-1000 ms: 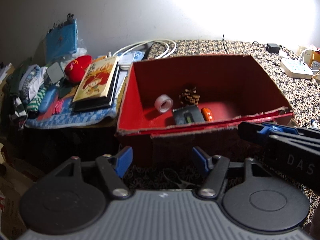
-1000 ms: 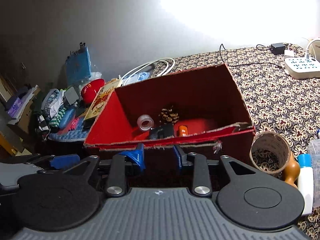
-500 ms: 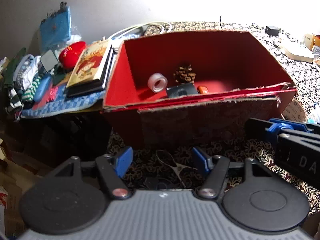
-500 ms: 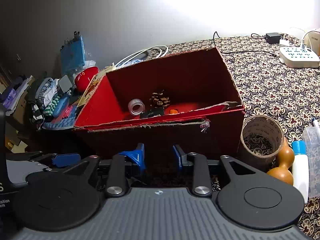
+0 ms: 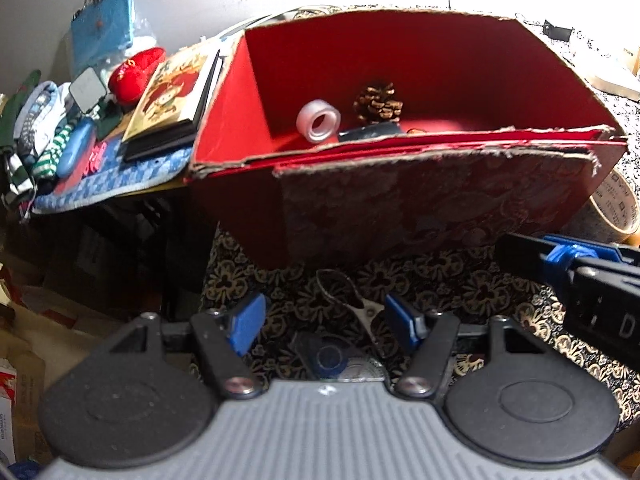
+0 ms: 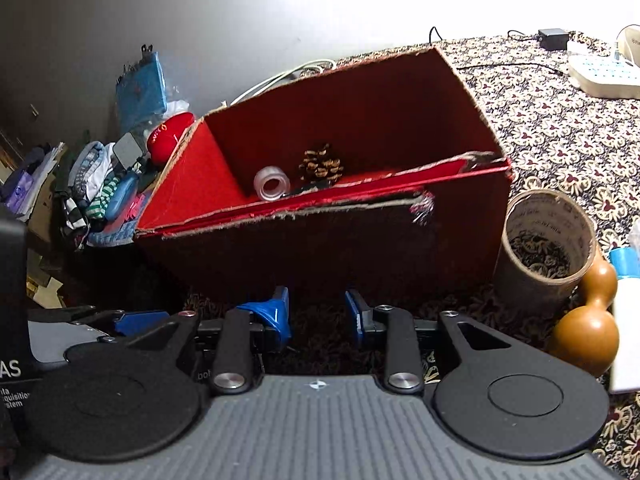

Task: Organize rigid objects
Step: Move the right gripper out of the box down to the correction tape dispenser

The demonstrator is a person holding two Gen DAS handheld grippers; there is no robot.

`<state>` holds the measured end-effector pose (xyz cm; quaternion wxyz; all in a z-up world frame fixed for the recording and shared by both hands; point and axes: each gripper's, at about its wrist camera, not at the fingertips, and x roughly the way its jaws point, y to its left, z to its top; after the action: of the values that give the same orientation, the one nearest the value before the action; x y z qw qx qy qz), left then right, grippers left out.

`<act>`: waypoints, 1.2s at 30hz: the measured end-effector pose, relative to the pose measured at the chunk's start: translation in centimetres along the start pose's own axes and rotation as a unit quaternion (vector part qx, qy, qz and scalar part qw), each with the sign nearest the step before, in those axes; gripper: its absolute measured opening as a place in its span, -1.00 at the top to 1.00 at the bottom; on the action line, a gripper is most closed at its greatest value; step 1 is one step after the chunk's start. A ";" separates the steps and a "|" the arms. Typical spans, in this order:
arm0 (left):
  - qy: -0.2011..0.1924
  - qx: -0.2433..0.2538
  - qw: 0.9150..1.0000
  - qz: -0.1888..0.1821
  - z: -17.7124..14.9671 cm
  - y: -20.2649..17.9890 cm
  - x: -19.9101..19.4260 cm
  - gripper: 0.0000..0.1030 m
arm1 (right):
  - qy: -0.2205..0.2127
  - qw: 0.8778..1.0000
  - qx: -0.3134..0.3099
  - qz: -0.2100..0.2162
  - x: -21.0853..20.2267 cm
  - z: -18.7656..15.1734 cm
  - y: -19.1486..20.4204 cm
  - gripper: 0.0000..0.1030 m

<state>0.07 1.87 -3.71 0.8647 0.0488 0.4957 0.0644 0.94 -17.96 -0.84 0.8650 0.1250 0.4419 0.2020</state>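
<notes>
1. Nearest: left gripper (image 5: 325,322) spread wide and empty, poised over the scissors (image 5: 352,304) on the patterned cloth (image 5: 472,280), with a dark round-cornered item just beneath it. Neither lifted yet; likely next to go in.
2. Right gripper (image 6: 317,314) partly open, nothing between the pads, low over the cloth in front of the box.
3. Beside the box, not yet stowed: cardboard tube (image 6: 544,248), wooden gourd (image 6: 588,320) and a white bottle with a blue cap (image 6: 626,312).
4. Further in: red box (image 5: 400,208), already holding a tape roll (image 5: 319,121), a pine cone (image 5: 378,104), a dark flat item and something orange, mostly hidden behind the front wall.
5. Farthest left: book (image 5: 170,96) and soft clutter on a blue mat, untouched.
6. Judged roughly half done: four pieces in, several loose outside.
</notes>
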 end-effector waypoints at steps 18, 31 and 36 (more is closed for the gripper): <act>0.024 -0.006 1.000 -0.006 -0.3 2.4 2.1 -0.31 | 0.034 0.999 0.002 0.016 2.3 -0.3 1.3 0.74; 0.038 -0.012 0.999 -0.007 -1.1 4.0 2.8 -0.32 | 0.062 0.998 -0.002 0.017 3.6 -0.5 1.4 0.74; 0.049 -0.021 0.999 -0.007 -1.8 5.0 3.3 -0.32 | 0.072 0.997 0.001 0.017 4.3 -0.5 1.3 0.74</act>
<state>-0.13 7.32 -6.66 0.8407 0.0240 0.5362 0.0714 2.52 -14.80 -3.68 0.8271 0.1183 0.5012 0.2250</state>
